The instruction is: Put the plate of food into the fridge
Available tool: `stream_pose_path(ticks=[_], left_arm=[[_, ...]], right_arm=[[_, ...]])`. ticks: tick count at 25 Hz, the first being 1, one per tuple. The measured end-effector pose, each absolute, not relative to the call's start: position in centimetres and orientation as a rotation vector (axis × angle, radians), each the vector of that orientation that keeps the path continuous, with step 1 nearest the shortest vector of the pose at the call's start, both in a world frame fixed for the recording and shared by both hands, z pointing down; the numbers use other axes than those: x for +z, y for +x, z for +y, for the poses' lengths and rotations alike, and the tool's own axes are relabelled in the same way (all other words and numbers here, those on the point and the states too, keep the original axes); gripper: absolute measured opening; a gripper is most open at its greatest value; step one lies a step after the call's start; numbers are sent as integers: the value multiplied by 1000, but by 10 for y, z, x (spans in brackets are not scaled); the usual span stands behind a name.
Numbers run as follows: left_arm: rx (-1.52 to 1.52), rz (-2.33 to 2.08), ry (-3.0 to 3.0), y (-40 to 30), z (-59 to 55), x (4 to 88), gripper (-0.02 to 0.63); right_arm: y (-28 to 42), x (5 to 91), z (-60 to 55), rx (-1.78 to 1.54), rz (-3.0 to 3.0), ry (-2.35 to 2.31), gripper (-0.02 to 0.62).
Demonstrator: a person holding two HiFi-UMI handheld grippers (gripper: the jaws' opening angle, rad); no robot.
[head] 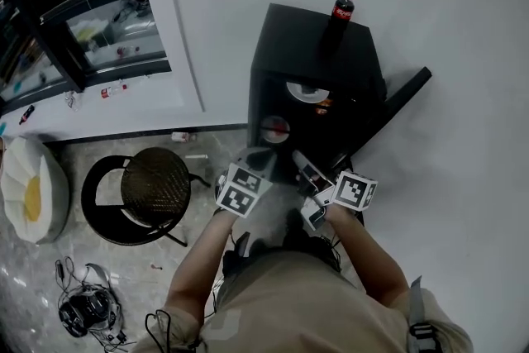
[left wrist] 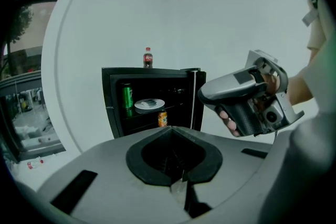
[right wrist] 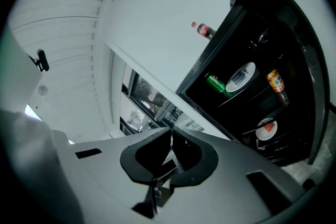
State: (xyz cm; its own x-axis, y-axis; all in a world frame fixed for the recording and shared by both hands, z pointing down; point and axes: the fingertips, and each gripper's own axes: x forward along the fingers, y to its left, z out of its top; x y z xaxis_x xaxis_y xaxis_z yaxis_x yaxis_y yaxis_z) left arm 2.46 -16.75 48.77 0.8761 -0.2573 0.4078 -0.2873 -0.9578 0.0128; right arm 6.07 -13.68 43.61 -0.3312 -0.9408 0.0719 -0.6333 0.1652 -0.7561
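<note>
A black mini fridge stands open against the white wall. On its upper shelf rests a white plate with something pale on it. On the lower shelf is a second plate with red food. Both of my grippers hover in front of the fridge, apart from it. My left gripper is shut with nothing in it, and the upper plate shows far beyond its jaws. My right gripper is shut and empty too. Its view shows the upper plate and the lower plate.
A cola bottle stands on top of the fridge. A green can and an orange can are inside. The door swings out to the right. A black stool and cables are on the floor to the left.
</note>
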Motion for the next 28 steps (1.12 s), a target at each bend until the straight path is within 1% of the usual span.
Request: stream_pose_path(ticks=[10,17,28], left_arm=[[596,-396,2991,35,-149,471,11],[567,-481,3024,43,-138,456,11],[553,-451,3051,75,-78,439,11]], right_arm=[[71,427,-117,-894,2080,-1525,26],[70,413,-93,-680,2310,-1630,26],[103,398,-29,-512,2394,-1711,26]])
